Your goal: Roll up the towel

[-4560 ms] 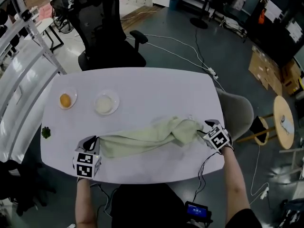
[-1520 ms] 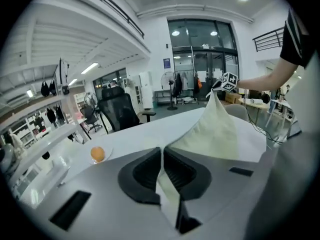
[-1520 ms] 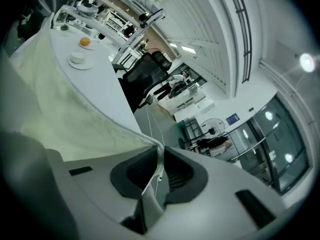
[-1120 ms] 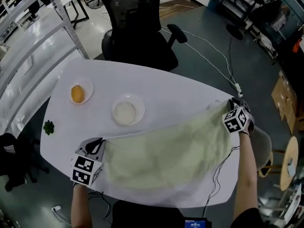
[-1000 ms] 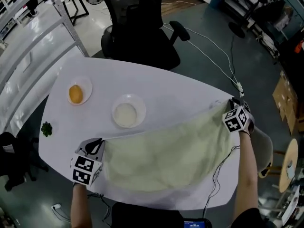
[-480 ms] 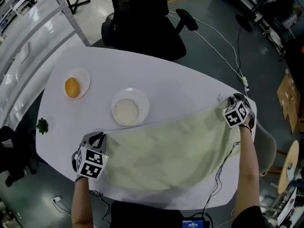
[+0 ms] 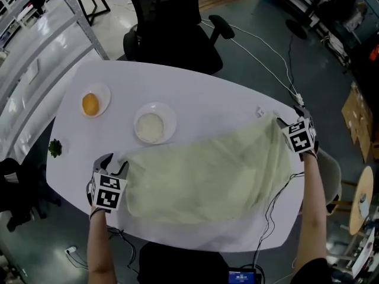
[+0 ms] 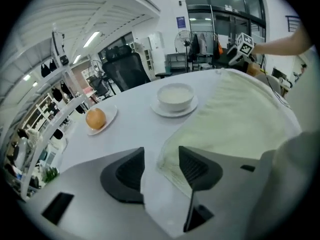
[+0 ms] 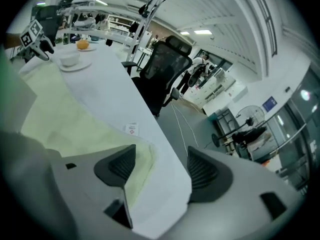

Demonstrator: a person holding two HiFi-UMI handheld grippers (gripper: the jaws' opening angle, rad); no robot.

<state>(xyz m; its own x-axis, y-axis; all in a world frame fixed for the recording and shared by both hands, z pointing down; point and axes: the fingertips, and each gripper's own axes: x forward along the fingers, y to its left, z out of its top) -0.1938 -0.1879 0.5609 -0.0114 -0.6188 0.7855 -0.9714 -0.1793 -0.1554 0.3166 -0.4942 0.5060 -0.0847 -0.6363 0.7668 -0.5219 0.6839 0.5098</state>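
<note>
A pale green towel [image 7: 207,173] lies spread flat on the white table [image 7: 213,99]. My left gripper [image 7: 111,163] sits at the towel's near-left corner. In the left gripper view its jaws have just been opening; the left gripper [image 8: 162,166] stands open, with the towel [image 8: 235,124] corner lying loose on the table between the jaws. My right gripper [image 7: 290,120] is at the far-right corner. In the right gripper view the right gripper [image 9: 160,169] is wide open after just opening, and the towel [image 9: 65,119] corner rests by its left jaw, unpressed.
A white bowl on a saucer [image 7: 154,125] stands just beyond the towel's far-left edge. An orange on a small plate [image 7: 90,104] and a green sprig [image 7: 55,148] are at the table's left. A small label [image 7: 259,111] lies near the right gripper. A black office chair [image 7: 172,28] stands behind the table.
The towel, bunched earlier and then held stretched by two corners, now lies flat on the table. Both grippers have let go of their corners and their jaws have opened.
</note>
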